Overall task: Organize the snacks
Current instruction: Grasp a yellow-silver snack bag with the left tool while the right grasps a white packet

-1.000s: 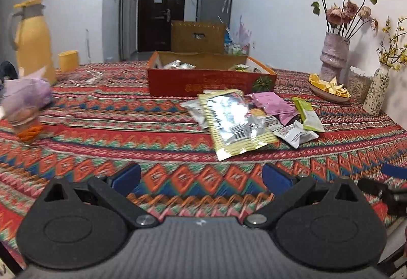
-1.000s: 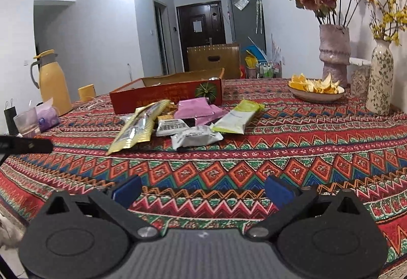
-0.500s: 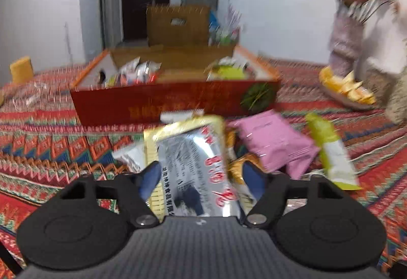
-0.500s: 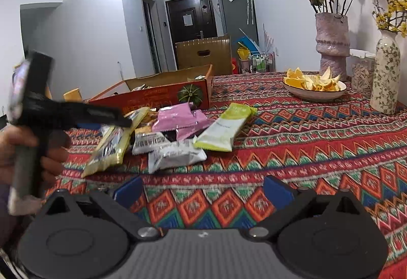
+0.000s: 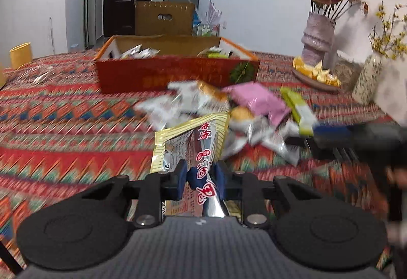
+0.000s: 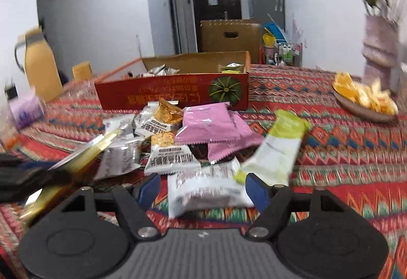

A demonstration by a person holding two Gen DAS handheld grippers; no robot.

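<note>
A pile of snack packets lies on the patterned tablecloth in front of a red cardboard box (image 5: 178, 75) that holds several packets. My left gripper (image 5: 201, 178) is shut on the near end of a long gold and silver packet (image 5: 193, 141); that packet also shows in the right wrist view (image 6: 84, 154). My right gripper (image 6: 203, 190) is open, its fingers on either side of a white packet (image 6: 206, 190) at the near edge of the pile. Pink packets (image 6: 211, 126) and a green bar (image 6: 277, 149) lie behind it. The right gripper shows blurred in the left wrist view (image 5: 356, 136).
A bowl of orange peel (image 6: 363, 101) and a flower vase (image 5: 318, 37) stand at the right. A yellow thermos (image 6: 40, 68) and a purple pack (image 6: 25, 111) stand at the left. A brown box (image 6: 229, 34) is behind the table. The red box also shows in the right wrist view (image 6: 175, 93).
My left gripper moved forward to the gold packet and shut on its near end. My right gripper moved forward until the white packet lay between its open fingers.
</note>
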